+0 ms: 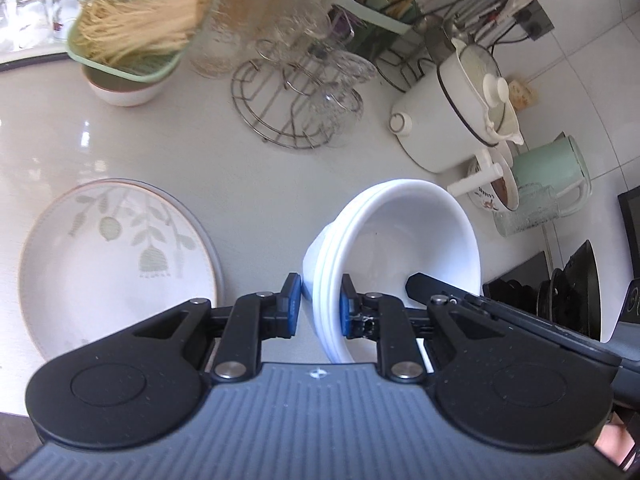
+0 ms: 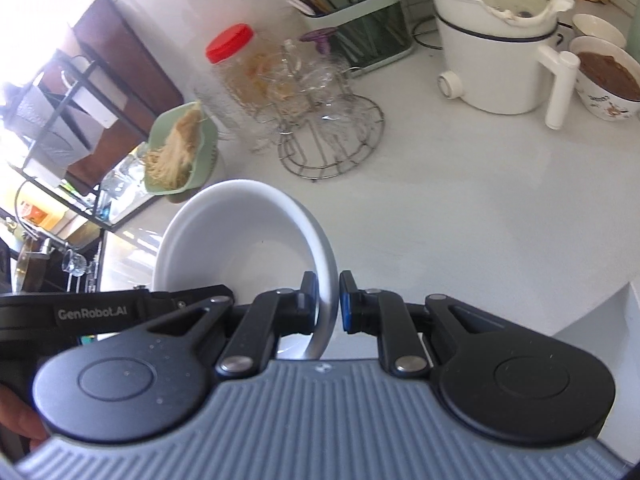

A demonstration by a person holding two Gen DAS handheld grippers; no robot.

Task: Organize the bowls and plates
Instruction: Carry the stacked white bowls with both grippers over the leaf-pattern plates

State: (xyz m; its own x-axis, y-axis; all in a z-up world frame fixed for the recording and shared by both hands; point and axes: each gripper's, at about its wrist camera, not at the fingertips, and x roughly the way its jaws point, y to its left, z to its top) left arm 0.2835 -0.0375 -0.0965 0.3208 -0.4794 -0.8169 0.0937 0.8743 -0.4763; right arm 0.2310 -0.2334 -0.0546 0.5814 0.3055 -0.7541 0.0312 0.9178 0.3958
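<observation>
Your left gripper is pinching the rim of the white bowl stack, one pad inside & one outside. Your right gripper is clamped on the opposite rim of the same bowls. The stack hangs tilted, off the white counter, in front of the wire glass rack. The leaf-print plate lies flat on the counter, left of the rack & nearer you. The white pot w/ lid stands right of the rack.
</observation>
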